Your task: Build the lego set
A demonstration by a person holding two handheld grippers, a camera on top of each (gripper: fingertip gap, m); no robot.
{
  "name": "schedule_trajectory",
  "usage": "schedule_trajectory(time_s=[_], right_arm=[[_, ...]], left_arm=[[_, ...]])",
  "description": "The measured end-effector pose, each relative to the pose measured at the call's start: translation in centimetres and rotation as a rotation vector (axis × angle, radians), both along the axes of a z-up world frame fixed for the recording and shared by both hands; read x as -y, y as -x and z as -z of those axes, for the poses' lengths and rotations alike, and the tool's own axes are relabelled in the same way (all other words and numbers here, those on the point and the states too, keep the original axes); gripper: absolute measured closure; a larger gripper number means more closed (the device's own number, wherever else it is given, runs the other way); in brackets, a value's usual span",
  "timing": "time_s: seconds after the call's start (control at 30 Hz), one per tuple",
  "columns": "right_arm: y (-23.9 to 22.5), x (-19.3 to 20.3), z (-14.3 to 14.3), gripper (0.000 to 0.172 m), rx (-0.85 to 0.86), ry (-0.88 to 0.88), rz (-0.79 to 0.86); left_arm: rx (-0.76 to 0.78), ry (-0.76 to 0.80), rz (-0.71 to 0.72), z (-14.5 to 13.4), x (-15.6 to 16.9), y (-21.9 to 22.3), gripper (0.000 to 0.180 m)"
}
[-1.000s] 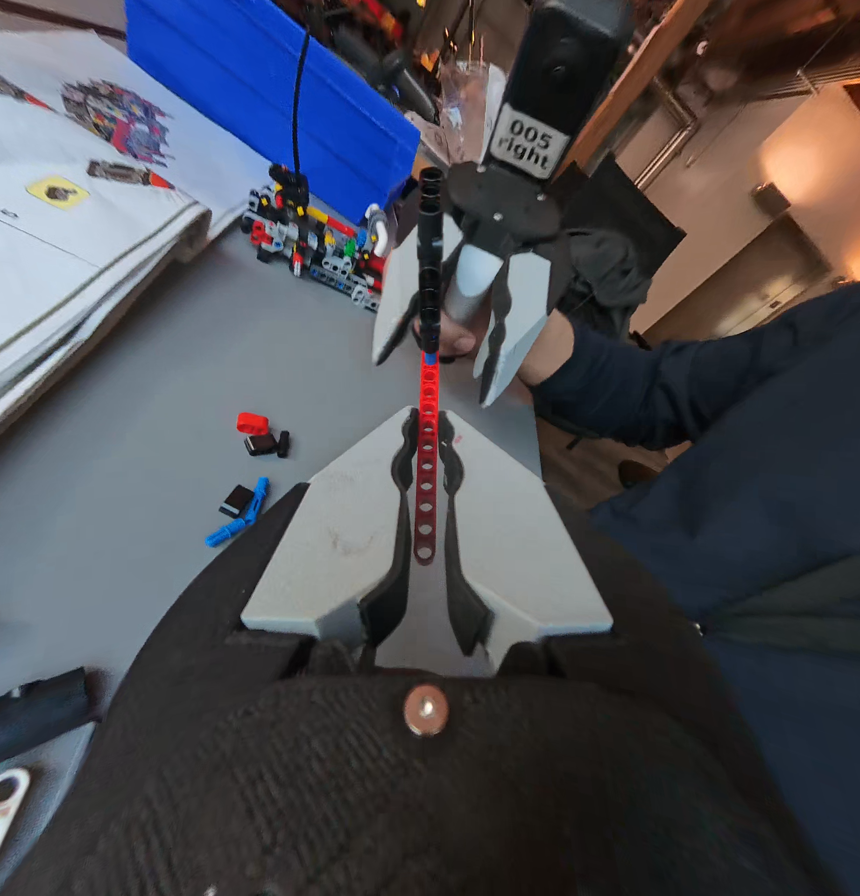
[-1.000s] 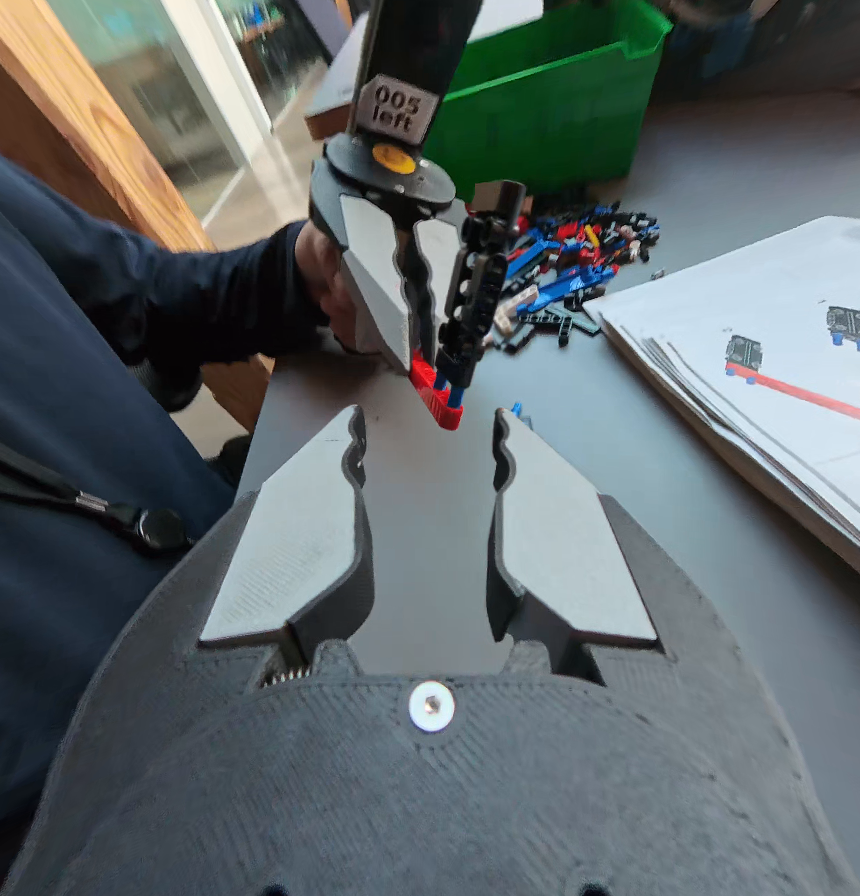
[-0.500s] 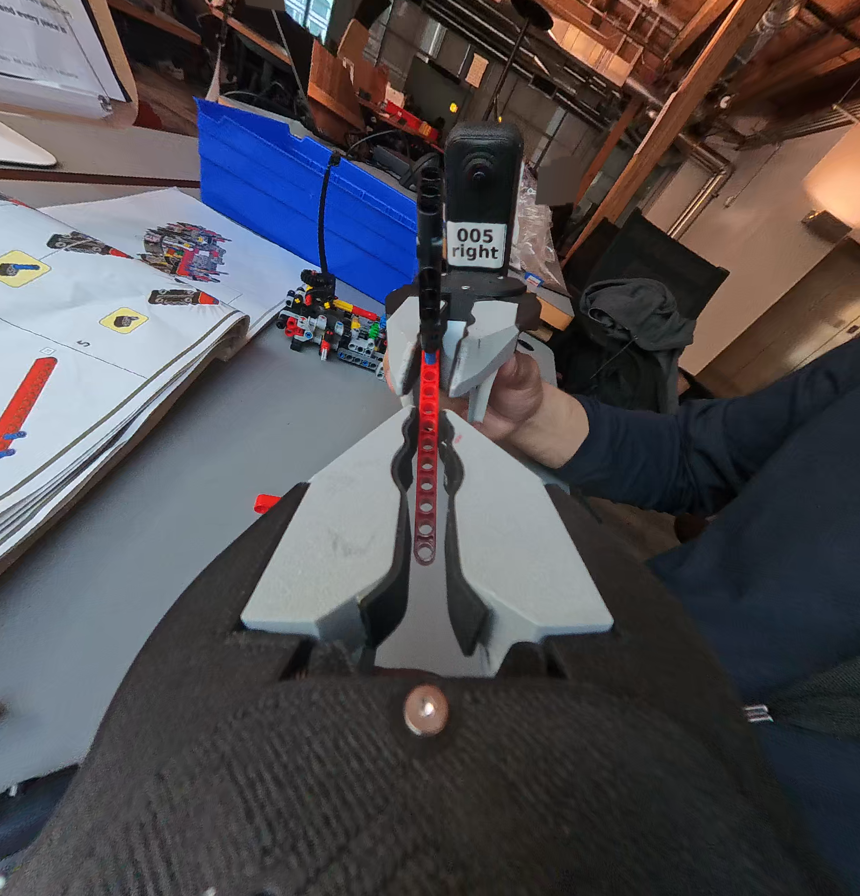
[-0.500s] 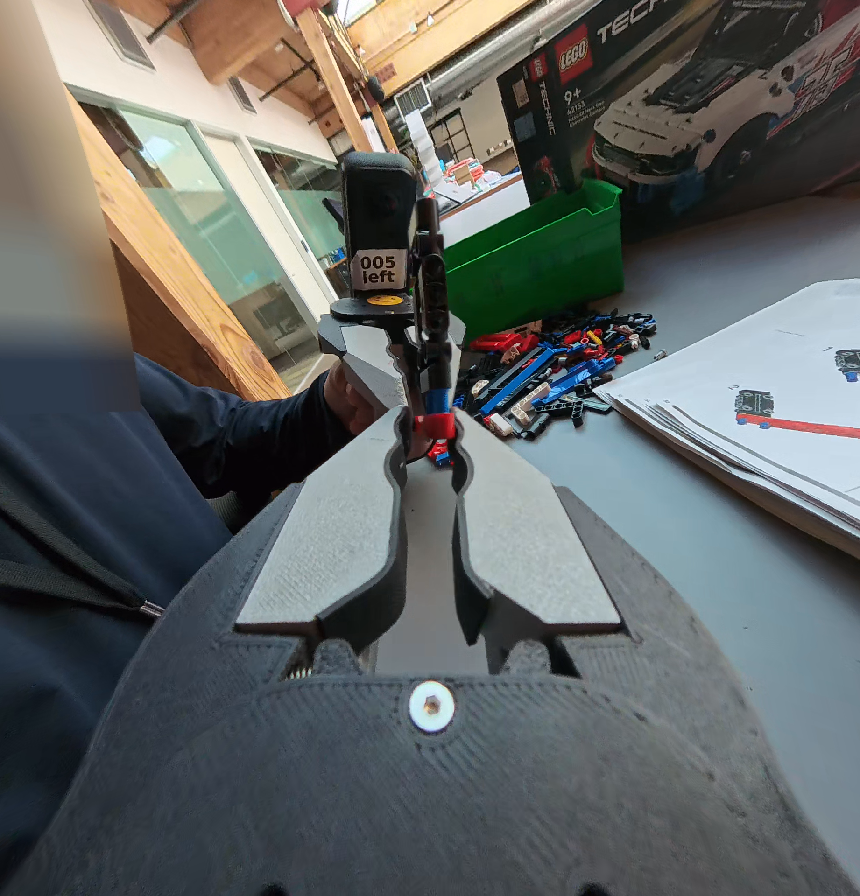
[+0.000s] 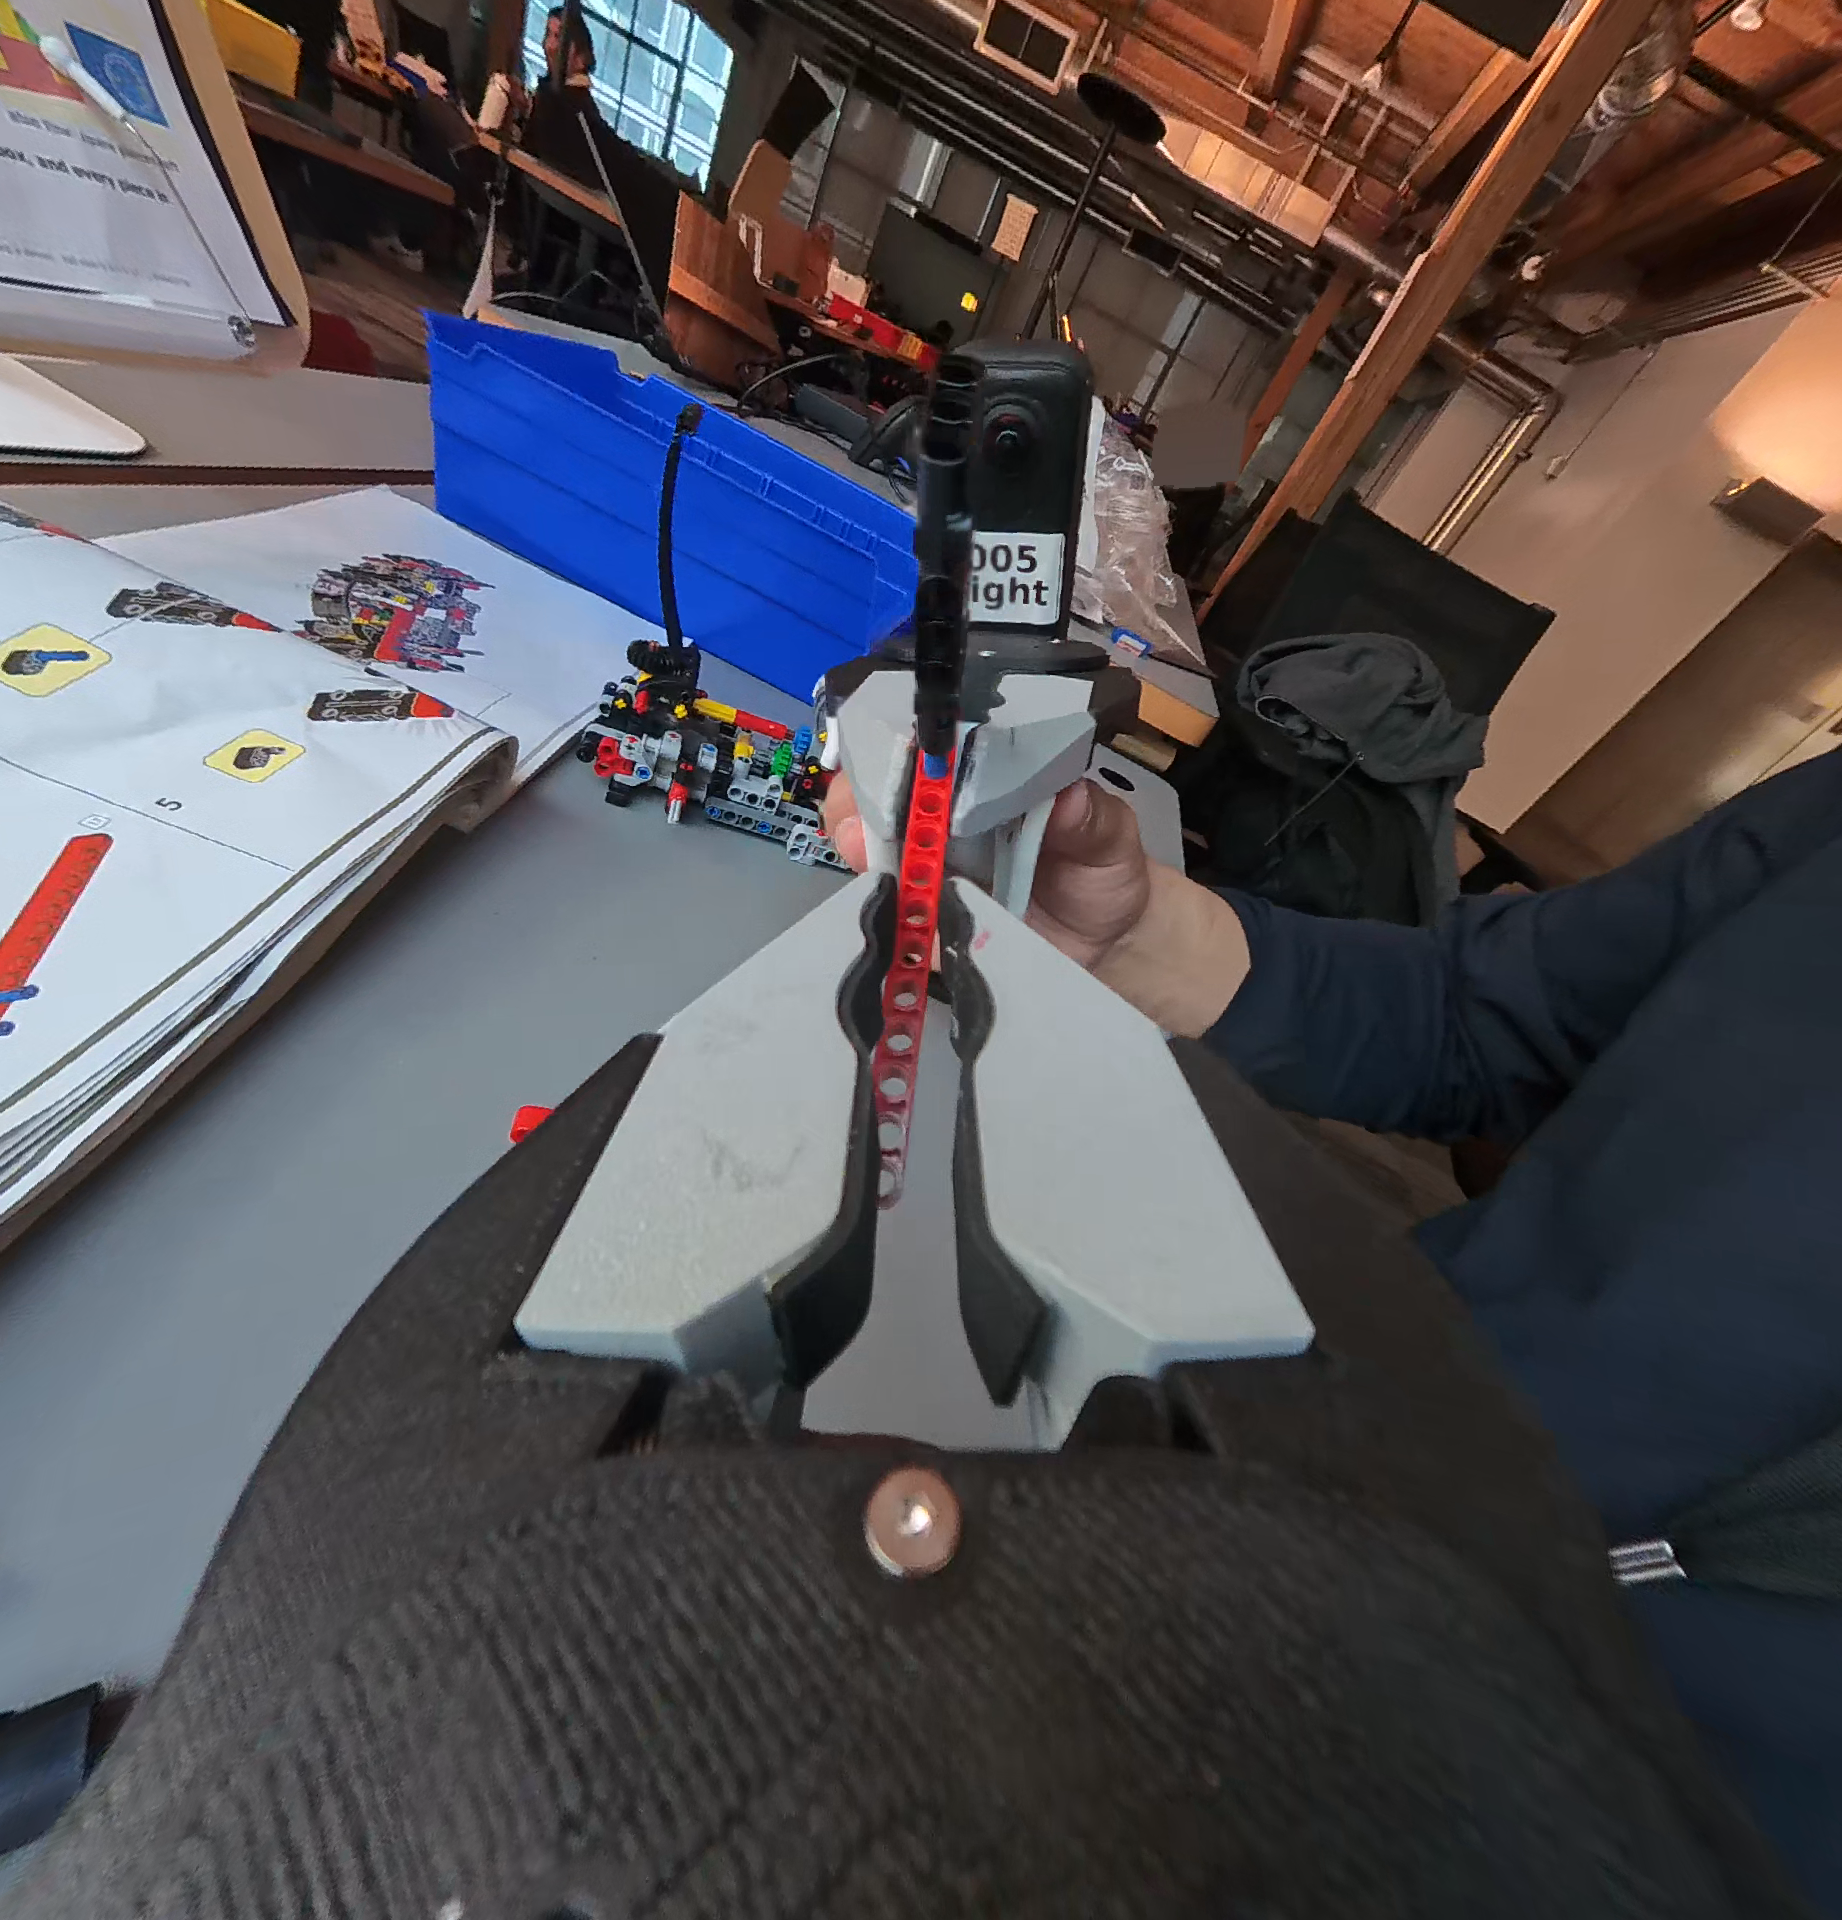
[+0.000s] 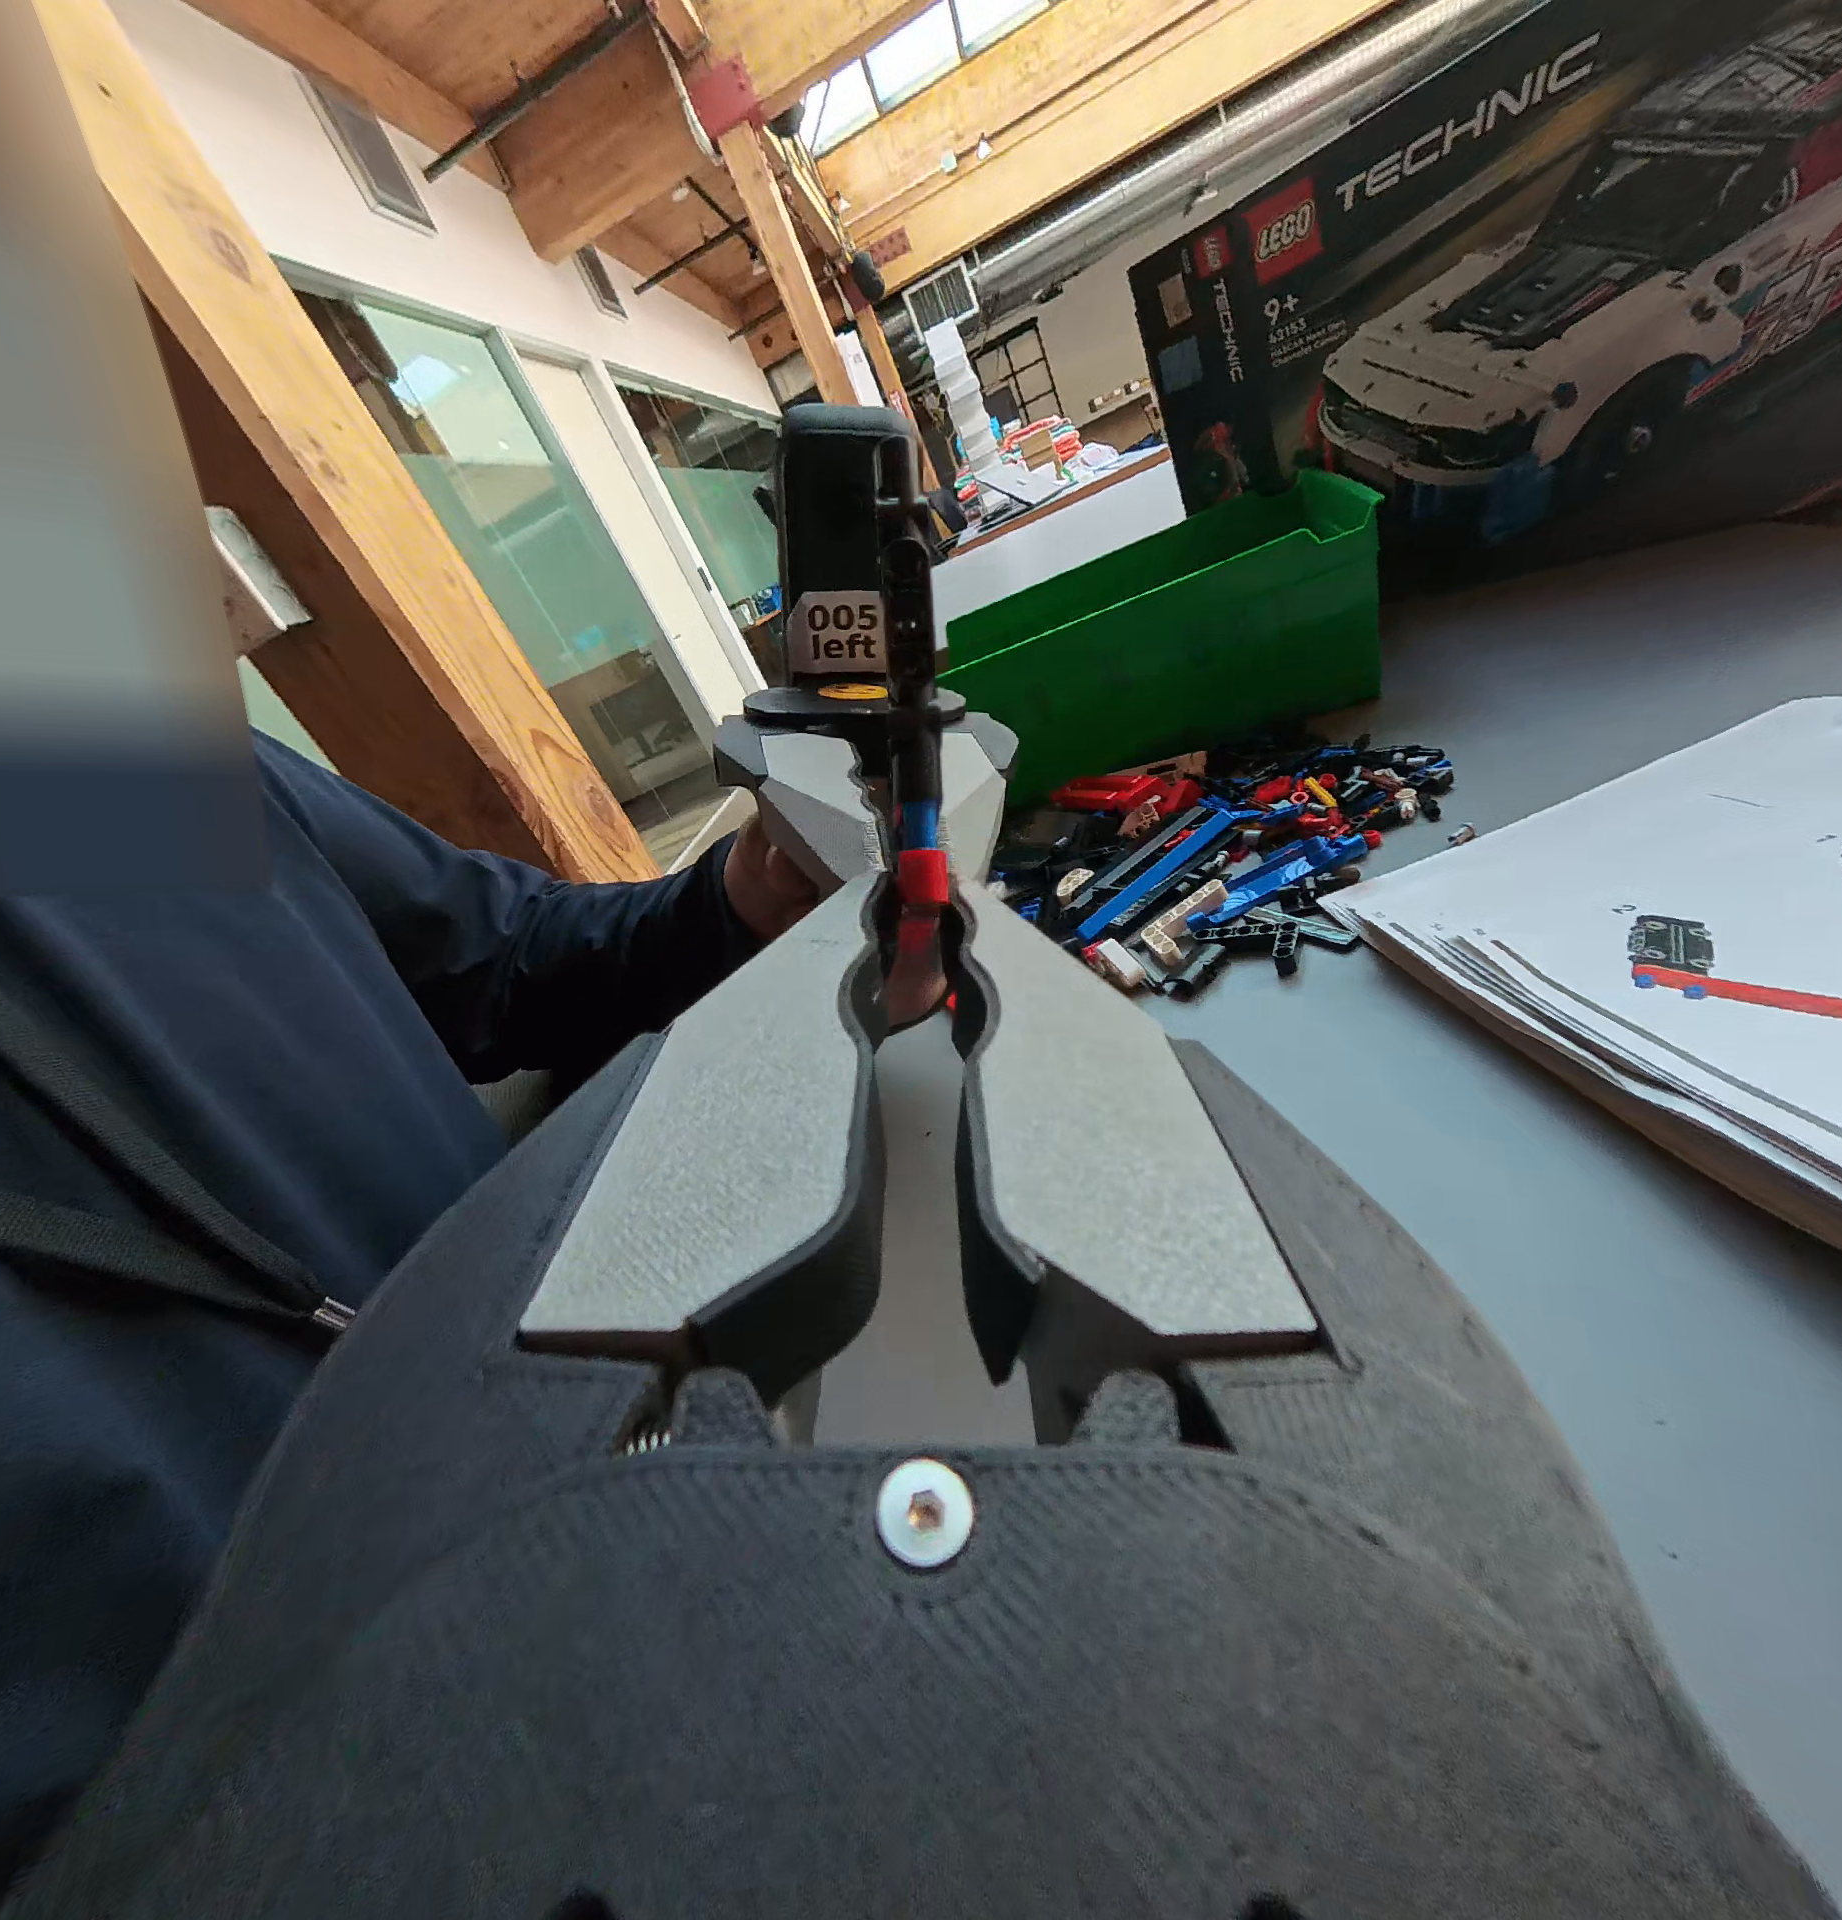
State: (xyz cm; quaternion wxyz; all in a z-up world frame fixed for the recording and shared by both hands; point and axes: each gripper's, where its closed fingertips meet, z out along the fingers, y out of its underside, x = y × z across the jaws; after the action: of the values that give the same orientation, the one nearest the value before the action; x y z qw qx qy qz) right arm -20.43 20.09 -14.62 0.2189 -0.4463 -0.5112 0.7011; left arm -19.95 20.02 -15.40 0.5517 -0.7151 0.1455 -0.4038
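Note:
My left gripper (image 5: 917,896) is shut on a long red beam with holes (image 5: 912,987), which runs forward between its fingers. A black beam (image 5: 943,540) stands upright at the red beam's far end, joined by blue pins (image 6: 922,826). My right gripper (image 6: 917,906) faces the left one and is shut on that far end of the red beam (image 6: 922,878). In the left wrist view the right gripper (image 5: 929,800) clamps the beam just below the black one. In the right wrist view the left gripper (image 6: 891,831) sits right behind the assembly. Both are held above the grey table (image 5: 429,987).
An open instruction booklet (image 5: 169,779), a blue bin (image 5: 636,520) and a partly built model (image 5: 709,758) lie at the left. A small red piece (image 5: 530,1120) lies near the left gripper. A green bin (image 6: 1156,644), a pile of loose pieces (image 6: 1239,852) and a large printed box (image 6: 1519,260) show in the right wrist view.
My right gripper went from wide open to shut on the red beam's far end. Both grippers tilted up away from the table. The left gripper kept its hold on the beam.

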Motion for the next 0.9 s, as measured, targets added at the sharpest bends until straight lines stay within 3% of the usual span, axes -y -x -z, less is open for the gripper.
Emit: schedule_trajectory(time_s=[0.23,0.3,0.47,0.6,0.8,0.9], right_arm=[[-0.5,0.5,1.4,0.167,0.104,-0.176,0.015],[-0.8,0.6,2.1,0.167,0.155,-0.242,0.022],[-2.0,1.3,4.1,0.167,0.316,-0.358,-0.024],[-2.4,2.3,5.1,0.167,0.412,-0.385,-0.09],[-3.3,4.0,6.9,0.167,0.541,-0.382,-0.214],[-3.3,4.4,7.1,0.167,0.556,-0.368,-0.241]], left_arm=[[-0.077,0.065,0.035,1.4,0.4,-0.4,0.173],[-0.13,0.083,0.015,1.9,0.4,0.3,0.159],[-0.195,0.07,0.022,0.8,1.4,1.6,0.148],[-0.247,0.075,0.071,0.5,2.0,0.8,0.152],[-0.326,0.149,0.179,3.1,3.1,-1.7,0.157],[-0.336,0.145,0.195,3.7,3.5,-2.2,0.174]])
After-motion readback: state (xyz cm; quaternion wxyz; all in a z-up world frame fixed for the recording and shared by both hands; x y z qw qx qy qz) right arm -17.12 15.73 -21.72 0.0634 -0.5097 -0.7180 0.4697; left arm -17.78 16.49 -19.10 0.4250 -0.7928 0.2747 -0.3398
